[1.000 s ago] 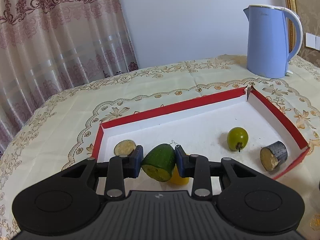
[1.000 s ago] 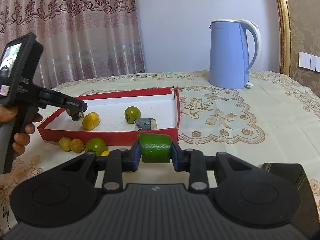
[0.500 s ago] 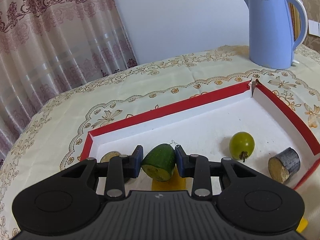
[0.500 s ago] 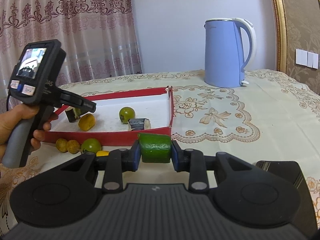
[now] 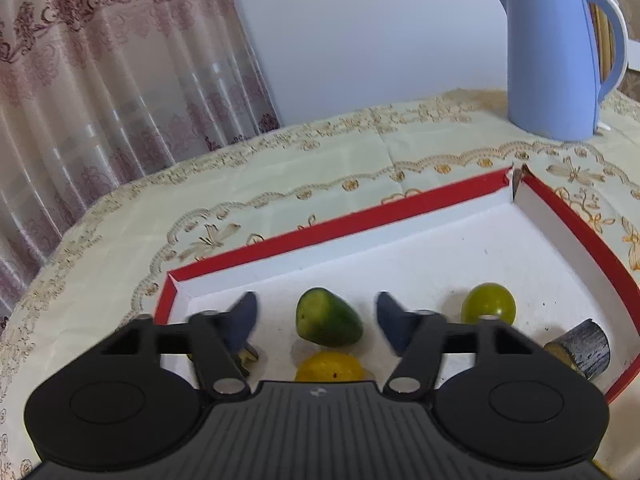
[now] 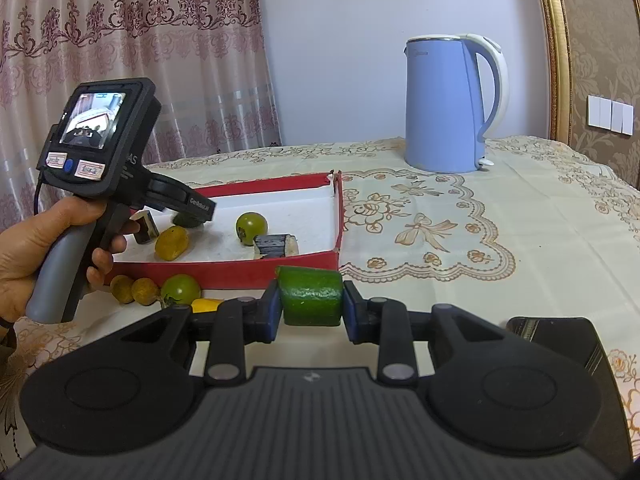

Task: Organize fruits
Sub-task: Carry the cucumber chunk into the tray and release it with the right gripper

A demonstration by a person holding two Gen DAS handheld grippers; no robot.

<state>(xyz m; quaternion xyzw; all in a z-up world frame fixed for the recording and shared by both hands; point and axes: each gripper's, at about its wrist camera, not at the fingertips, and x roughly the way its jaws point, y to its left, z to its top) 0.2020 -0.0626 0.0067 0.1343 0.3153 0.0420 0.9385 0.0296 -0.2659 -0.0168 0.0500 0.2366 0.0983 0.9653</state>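
In the left wrist view my left gripper (image 5: 316, 306) hangs low over the red tray (image 5: 320, 228) with its jaws opening. A dark green cucumber end (image 5: 328, 318) lies on the white tray floor between them, and neither pad touches it. A yellow fruit (image 5: 329, 367) lies just in front of it, a round green fruit (image 5: 488, 304) to its right and a dark cut stub (image 5: 580, 354) at the right wall. In the right wrist view my right gripper (image 6: 311, 304) is shut on a green cucumber chunk (image 6: 311, 296), held before the tray's near wall (image 6: 256, 274).
Outside the near wall lie two small brown fruits (image 6: 134, 290), a green fruit (image 6: 181, 289) and a yellow piece (image 6: 206, 304). A blue kettle (image 6: 448, 104) stands behind the tray. A dark flat object (image 6: 560, 332) lies at the right. A hand (image 6: 24, 248) holds the left gripper.
The left jaws have spread apart and let go of the green cucumber end, which now rests on the tray floor. The right gripper keeps its chunk and has not moved.
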